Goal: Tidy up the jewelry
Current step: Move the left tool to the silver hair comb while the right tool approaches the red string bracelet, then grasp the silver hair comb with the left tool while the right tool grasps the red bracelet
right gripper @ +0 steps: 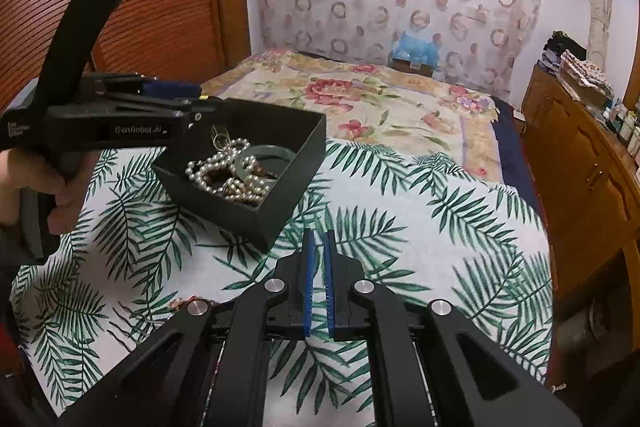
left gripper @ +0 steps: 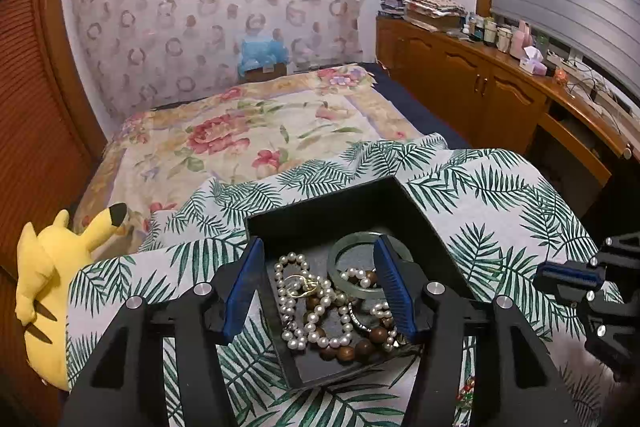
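All the jewelry seems to be sitting in the black box on the leafy cloth. Left gripper is hanging wide open over the pearls, holding nothing. Right gripper is waiting almost closed, empty. Sorting looks mostly finished.

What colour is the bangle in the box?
Pale jade green bangle, clearest in the left wrist view.

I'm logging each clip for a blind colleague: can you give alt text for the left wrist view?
The open left gripper hovers over a square black box holding tangled white pearl strands, brown wooden beads, a pale green jade bangle and a thin gold ring. The box sits on a palm-leaf print cloth, with a yellow plush toy at left.
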